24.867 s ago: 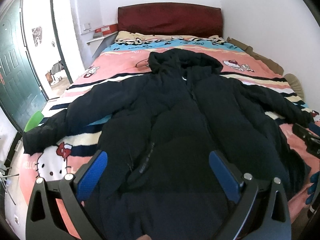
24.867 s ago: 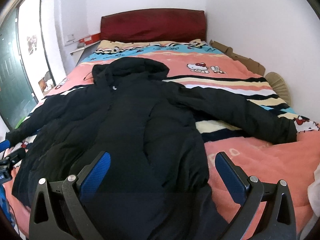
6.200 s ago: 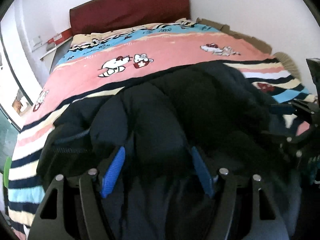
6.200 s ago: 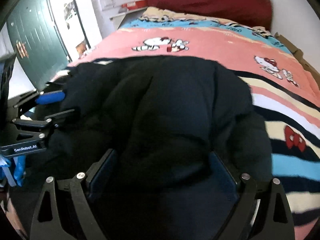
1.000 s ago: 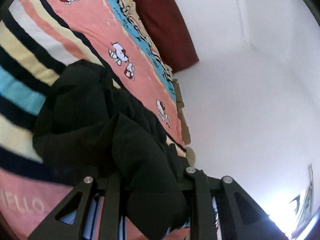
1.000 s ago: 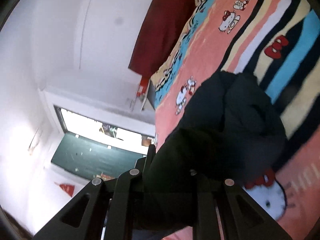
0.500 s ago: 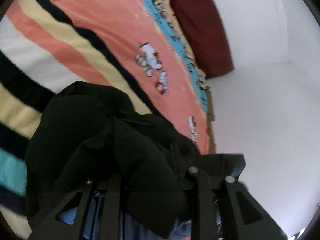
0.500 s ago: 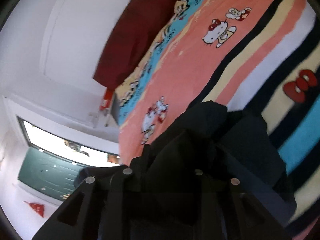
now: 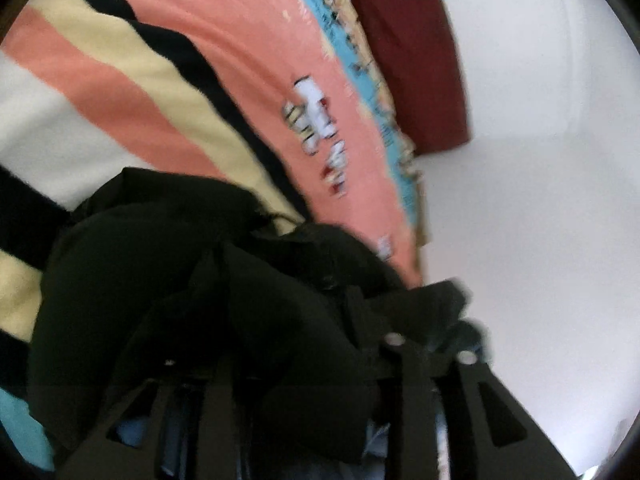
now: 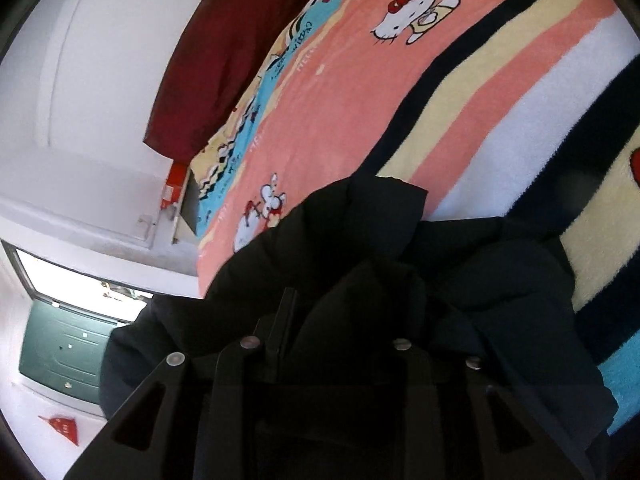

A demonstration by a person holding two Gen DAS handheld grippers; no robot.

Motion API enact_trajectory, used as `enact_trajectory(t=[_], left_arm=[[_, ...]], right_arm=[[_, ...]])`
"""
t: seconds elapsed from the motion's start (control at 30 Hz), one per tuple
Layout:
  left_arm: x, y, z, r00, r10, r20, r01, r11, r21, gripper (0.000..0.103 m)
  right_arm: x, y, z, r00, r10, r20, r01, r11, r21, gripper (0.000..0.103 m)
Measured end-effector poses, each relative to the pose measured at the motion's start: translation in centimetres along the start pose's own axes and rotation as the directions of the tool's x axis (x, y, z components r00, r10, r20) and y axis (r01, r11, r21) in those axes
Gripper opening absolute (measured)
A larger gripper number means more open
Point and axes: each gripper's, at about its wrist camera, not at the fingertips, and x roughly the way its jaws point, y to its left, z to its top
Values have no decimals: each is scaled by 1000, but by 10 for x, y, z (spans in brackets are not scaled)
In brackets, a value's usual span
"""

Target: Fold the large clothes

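Note:
The black puffer jacket (image 9: 160, 272) is bunched into a thick bundle and fills the lower part of both wrist views; it also shows in the right wrist view (image 10: 460, 280). My left gripper (image 9: 296, 340) is shut on a fold of the jacket, its fingertips buried in fabric. My right gripper (image 10: 328, 328) is shut on another fold of the jacket in the same way. Both views are tilted steeply. The jacket hangs from the grippers over the bed (image 10: 400, 100).
The bed's striped pink Hello Kitty blanket (image 9: 160, 80) lies beyond the jacket. A dark red headboard (image 10: 224, 40) stands against the white wall. A green door (image 10: 60, 348) and a bright doorway are at the left of the right wrist view.
Both grippers have swung with the jacket still clamped; the bed now fills more of each view and the jacket bundle sits lower in frame. The left view is motion-blurred.

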Motion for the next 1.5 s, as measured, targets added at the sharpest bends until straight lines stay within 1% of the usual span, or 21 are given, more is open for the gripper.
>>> enact_trajectory(t=[0.03,0.07,0.13,0.2,0.3,0.4,0.57,0.7,0.73,0.77,0.8,0.87,0.93,0.97,1.03,1.07,1.13,1.2,1.27,1.4,1.5], left_arm=[[-5,1,1,999,-38,15,38,999,-12,39],[-9,0,2,998,-62,26,63,998,-14,41],[-16,-5,5,996,-77,33,77,997,2,45],[-21,-11,9,995,-92,31,91,996,13,46],[-31,-18,15,987,-150,50,150,989,1,50],[-40,-23,17,977,-203,68,204,979,-14,53],[-60,-28,23,957,-277,89,281,959,-35,58],[-81,-31,27,948,-283,148,290,957,-23,59],[-88,-33,28,948,-273,165,278,961,-9,59],[-95,-39,28,954,-235,185,235,972,23,59],[-101,-48,26,965,-181,190,170,983,72,59],[-105,-68,17,981,-68,179,36,984,176,59],[-106,-92,-2,978,62,198,-121,946,302,59],[-102,-105,-15,970,124,207,-196,906,375,59],[-96,-118,-34,962,172,210,-252,855,453,59],[-90,-126,-46,960,190,205,-269,831,488,59],[-78,-131,-63,961,200,193,-273,807,524,59],[-65,-139,-81,960,208,188,-279,780,561,59],[-51,-144,-99,962,212,174,-274,758,592,59],[-12,-153,-140,952,263,155,-296,667,684,59],[23,-156,-158,946,299,125,-293,625,723,59]], right_arm=[[-3,1,0,1000,22,5,-22,1000,3,46],[-8,2,0,998,56,15,-57,998,3,52],[-12,7,2,996,85,30,-85,996,-2,76],[-18,16,3,995,87,46,-86,996,-32,88],[-27,30,5,994,87,66,-82,994,-74,98],[-34,37,8,993,82,89,-73,992,-99,98],[-50,57,3,991,58,120,-33,980,-198,98],[-58,69,-4,991,33,131,4,962,-271,98],[-60,72,-6,991,26,134,14,958,-288,98],[-62,75,-7,990,15,144,30,952,-304,98],[-64,77,-8,989,12,150,36,949,-314,98],[-71,84,-11,985,5,170,56,935,-349,98],[-80,92,-16,981,2,196,74,920,-384,98],[-85,95,-17,978,14,208,70,917,-394,98],[-95,100,-17,974,29,226,66,914,-401,98],[-100,102,-17,970,29,240,73,910,-407,98],[-107,107,-16,968,34,248,74,907,-415,98],[-111,114,-21,967,12,255,106,890,-444,98],[-109,126,-35,970,-19,243,144,849,-508,98],[-94,139,-80,978,-73,197,182,761,-623,98],[-75,143,-112,983,-85,163,175,706,-687,98]])
